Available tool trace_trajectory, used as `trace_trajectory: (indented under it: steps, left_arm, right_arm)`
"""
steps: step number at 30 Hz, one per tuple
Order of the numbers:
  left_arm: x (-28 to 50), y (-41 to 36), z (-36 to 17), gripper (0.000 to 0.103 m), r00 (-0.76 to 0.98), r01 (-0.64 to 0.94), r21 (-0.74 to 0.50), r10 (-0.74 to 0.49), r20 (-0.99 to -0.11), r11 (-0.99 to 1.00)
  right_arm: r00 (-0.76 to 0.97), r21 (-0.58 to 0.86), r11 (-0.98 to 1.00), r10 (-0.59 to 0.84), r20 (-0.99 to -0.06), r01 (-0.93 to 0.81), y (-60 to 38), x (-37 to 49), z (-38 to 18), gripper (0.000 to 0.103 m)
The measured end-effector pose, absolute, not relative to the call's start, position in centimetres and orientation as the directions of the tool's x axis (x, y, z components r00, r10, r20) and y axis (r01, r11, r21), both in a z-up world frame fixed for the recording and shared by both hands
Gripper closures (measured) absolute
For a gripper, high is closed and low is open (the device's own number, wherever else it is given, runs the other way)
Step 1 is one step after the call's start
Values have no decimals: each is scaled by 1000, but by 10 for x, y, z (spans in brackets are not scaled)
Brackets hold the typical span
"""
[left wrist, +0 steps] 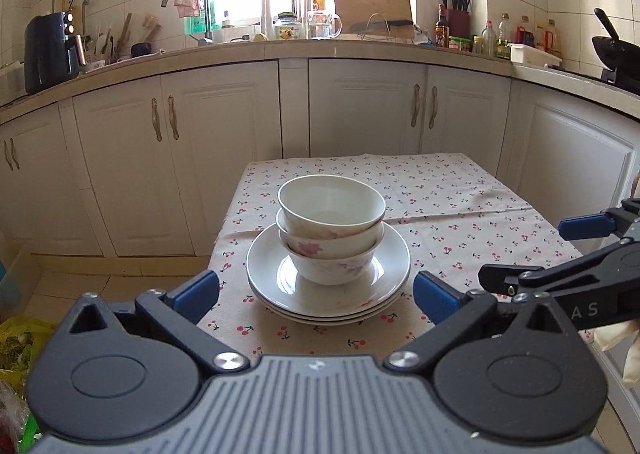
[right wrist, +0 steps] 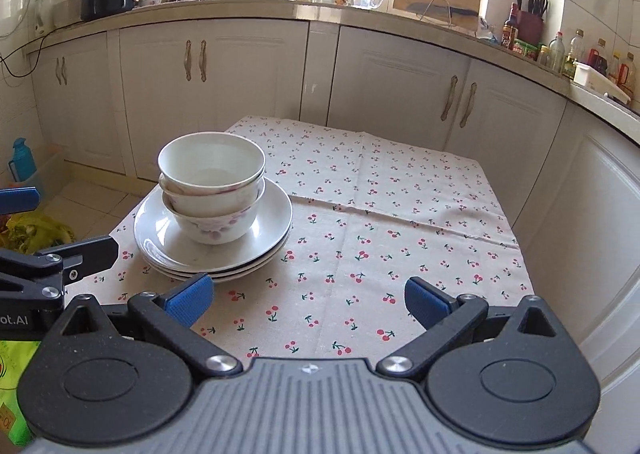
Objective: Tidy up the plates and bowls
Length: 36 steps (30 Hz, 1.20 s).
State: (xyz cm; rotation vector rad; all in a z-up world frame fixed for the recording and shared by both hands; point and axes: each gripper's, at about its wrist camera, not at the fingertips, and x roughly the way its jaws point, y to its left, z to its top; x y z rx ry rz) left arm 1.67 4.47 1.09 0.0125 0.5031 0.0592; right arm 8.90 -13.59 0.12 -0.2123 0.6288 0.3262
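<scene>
White bowls (left wrist: 331, 230), three nested, stand on a stack of three plates (left wrist: 328, 286) at the near left of a table under a cherry-print cloth (right wrist: 400, 213). Left gripper (left wrist: 316, 294) hangs near the plates with its blue fingers spread wide and empty. Right gripper (right wrist: 306, 300) is just as wide and empty, over bare cloth right of the stack.

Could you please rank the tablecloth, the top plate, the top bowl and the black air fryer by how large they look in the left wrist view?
1. Tablecloth
2. Top plate
3. Top bowl

The air fryer looks close to the bowl in size, but it stands much farther away, so I will not rank it.
</scene>
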Motion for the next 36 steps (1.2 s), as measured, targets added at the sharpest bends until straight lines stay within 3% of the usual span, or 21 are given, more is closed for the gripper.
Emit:
trace_trajectory:
  steps: [36]
  left_arm:
    - [7,43,18,1,898,-49,-50,22,-439,998]
  right_arm:
    - [824,-114,944,206,-527,-309,-137,73,13,0]
